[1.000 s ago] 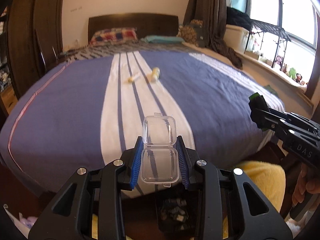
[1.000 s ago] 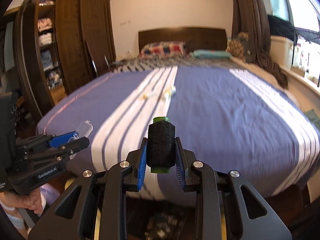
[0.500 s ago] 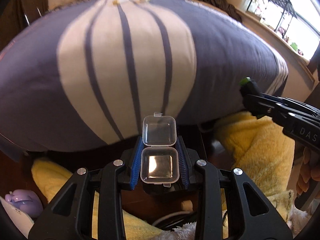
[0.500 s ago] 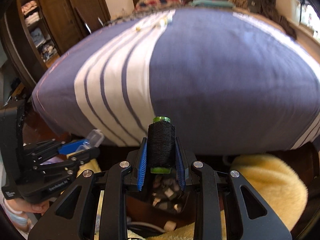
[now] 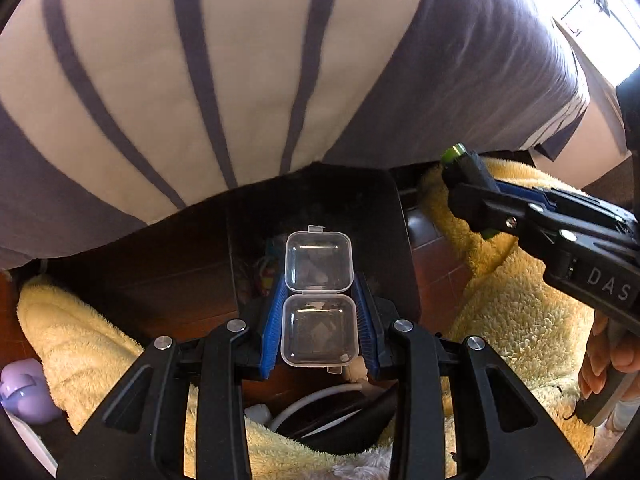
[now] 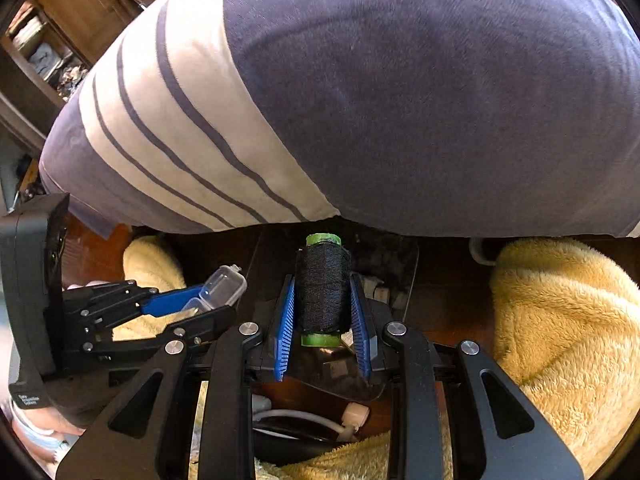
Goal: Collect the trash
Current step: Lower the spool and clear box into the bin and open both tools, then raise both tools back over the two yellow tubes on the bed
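- Left hand-held gripper (image 5: 319, 326) clamps an open clear plastic box (image 5: 319, 300) between its blue pads, above a dark bin (image 5: 320, 208).
- Right hand-held gripper (image 6: 323, 322) grips a black thread spool (image 6: 322, 290), with the bed (image 6: 400, 100) ahead.

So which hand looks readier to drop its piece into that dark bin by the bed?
Probably the left. Its claw holds the clear box right over the bin opening. The right claw, holding the spool, also sits over it in its own view, but from the left view hangs off to the side.
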Motion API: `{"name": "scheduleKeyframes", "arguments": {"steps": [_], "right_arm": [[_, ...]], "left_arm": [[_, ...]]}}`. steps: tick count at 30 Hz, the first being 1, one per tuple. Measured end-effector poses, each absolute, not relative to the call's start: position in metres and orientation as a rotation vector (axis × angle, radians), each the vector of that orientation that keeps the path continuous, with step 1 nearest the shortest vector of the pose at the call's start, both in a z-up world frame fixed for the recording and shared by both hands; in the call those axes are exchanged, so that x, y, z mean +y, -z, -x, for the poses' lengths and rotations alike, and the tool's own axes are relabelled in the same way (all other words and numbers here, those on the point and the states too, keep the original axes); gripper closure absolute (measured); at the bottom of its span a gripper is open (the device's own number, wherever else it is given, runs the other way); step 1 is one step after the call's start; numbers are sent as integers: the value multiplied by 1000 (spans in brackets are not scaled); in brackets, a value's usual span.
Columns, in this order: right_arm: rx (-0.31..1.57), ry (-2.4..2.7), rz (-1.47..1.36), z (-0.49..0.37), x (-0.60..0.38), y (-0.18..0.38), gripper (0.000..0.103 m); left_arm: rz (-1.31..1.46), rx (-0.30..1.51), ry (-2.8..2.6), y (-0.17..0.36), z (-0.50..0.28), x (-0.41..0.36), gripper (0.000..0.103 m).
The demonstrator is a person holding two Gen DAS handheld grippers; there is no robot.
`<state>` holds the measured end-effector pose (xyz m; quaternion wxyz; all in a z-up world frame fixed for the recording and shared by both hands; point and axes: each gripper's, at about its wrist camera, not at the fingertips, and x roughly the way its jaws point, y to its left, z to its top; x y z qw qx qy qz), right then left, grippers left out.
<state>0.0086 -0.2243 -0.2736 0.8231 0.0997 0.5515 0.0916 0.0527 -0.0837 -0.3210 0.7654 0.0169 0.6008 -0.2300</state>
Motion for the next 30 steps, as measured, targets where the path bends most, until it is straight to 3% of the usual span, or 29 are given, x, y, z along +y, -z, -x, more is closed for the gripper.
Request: {"name": "scheduleKeyframes", "arguments": {"steps": [5,6,8,12,15,17,19,20,24,30], "right_arm": [[1182,-184,-220,-17,-223,273,74],[1182,-184,-220,-17,-225,272,70],[1175,-175,-222,-19,-228,270,60],[1141,-156,-233,-17,-237,258,56],[1103,-140,-235,-16,-245,245,44],[1061,-123,-229,-13,-247,231,33],[1016,-106,-223,-9,-252,217,17],[992,-98,-221,-6,-255,208,14],[912,-81,-213,2,-258,179,4],[833,-104,-184,4,-252,142,4]], "left_arm": [[-54,1305,502,324,-49,-90,71],[-51,1306,499,324,-49,-89,70],[-44,1303,487,323,-50,-87,62],[-49,1269,470,310,-49,-83,52],[-58,1218,445,290,-47,-77,37],[-64,1155,412,270,-45,-69,19],[-73,1096,378,250,-43,-61,11],[-78,1072,366,242,-42,-58,8],[-79,981,331,204,-36,-40,8],[-54,902,302,165,-36,-19,8]]}}
